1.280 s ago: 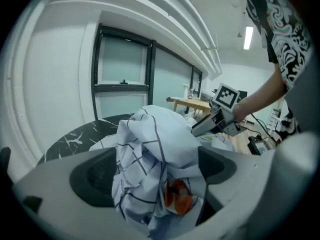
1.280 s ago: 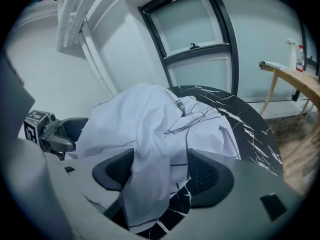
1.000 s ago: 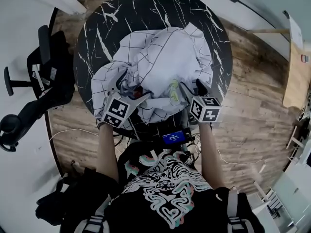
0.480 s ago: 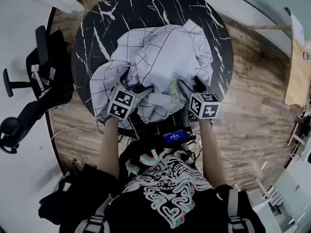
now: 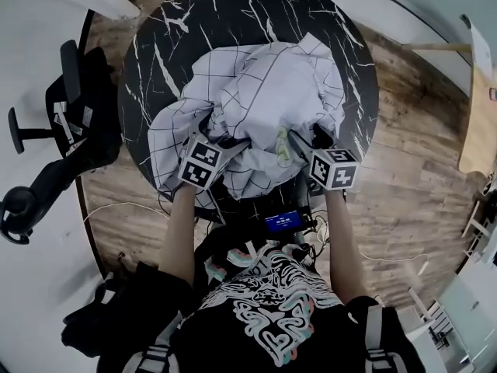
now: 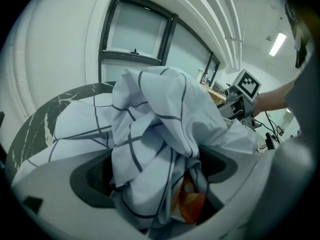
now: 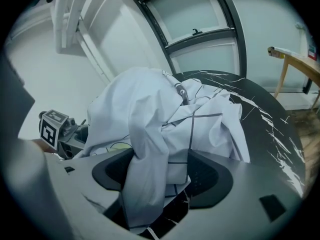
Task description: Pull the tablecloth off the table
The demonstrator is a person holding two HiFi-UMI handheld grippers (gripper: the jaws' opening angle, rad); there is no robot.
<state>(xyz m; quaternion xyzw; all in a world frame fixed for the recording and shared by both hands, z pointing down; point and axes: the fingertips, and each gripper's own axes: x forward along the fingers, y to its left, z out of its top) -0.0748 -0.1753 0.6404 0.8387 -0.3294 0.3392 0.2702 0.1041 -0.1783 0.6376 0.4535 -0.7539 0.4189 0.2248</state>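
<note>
Head view: cloth [image 5: 264, 99] bunched in heap on near half of table [image 5: 248, 14], no clear long axis, near hem drooping over rim. Your left gripper [image 5: 224, 144] and right gripper [image 5: 301, 141] each clamp a fold, cloth filling gap between jaws. Orange patch [image 6: 189, 204] inside left folds, can't identify

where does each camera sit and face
Head view: on the head, steeply down at table and bunched tablecloth; forearms, left gripper and right gripper show.
Left gripper view: on left gripper, along its jaws clamping tablecloth; right gripper beyond.
Right gripper view: on right gripper, along jaws clamping tablecloth; left gripper beyond.
All share the tablecloth.
</note>
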